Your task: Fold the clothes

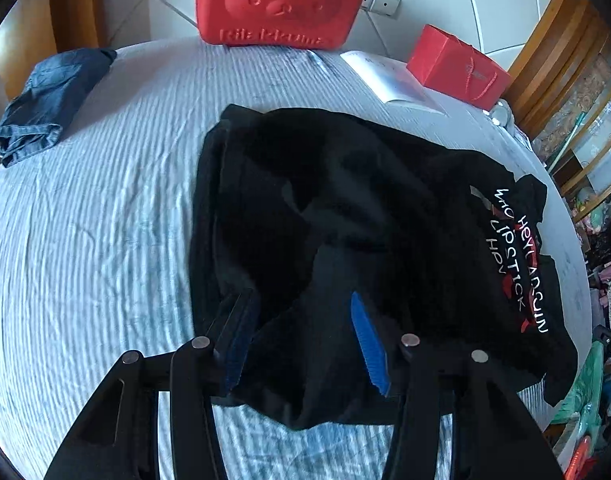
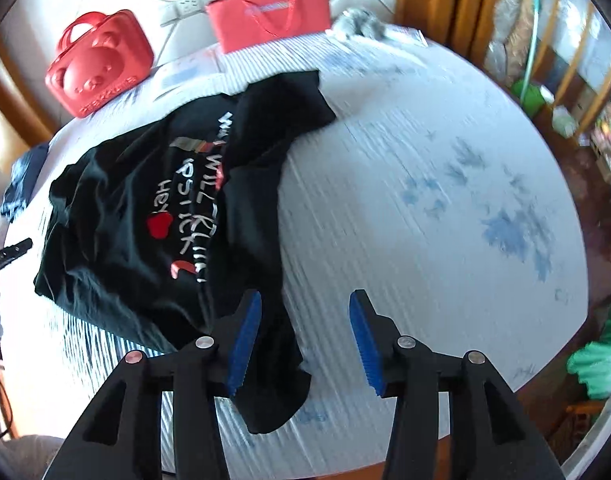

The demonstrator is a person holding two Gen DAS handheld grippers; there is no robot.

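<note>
A black T-shirt [image 1: 345, 220] lies crumpled on the striped table [image 1: 85, 240]. The left gripper [image 1: 305, 340] hangs over its near edge, jaws apart; the right gripper [image 2: 305, 340], jaws apart, hovers at the shirt's right hem.

I count one black shirt [image 1: 345, 216] on the striped cloth [image 1: 105, 220], printed with white lettering. One denim piece [image 1: 49, 100] lies far left. At the far edge I see one red bear bag [image 1: 281, 0], one red gift bag [image 1: 457, 64] to its right, and one white booklet [image 1: 385, 76] between them. One power strip [image 1: 379, 2] sits behind the bear bag. Two grippers: the left gripper [image 1: 301, 336] and the right gripper [image 2: 305, 340], each with two blue pads, so four pads [image 2: 243, 340] in all. From the right wrist view I also count one grey fluffy thing [image 2: 359, 24] at the far edge; what it is, I cannot tell.
</note>
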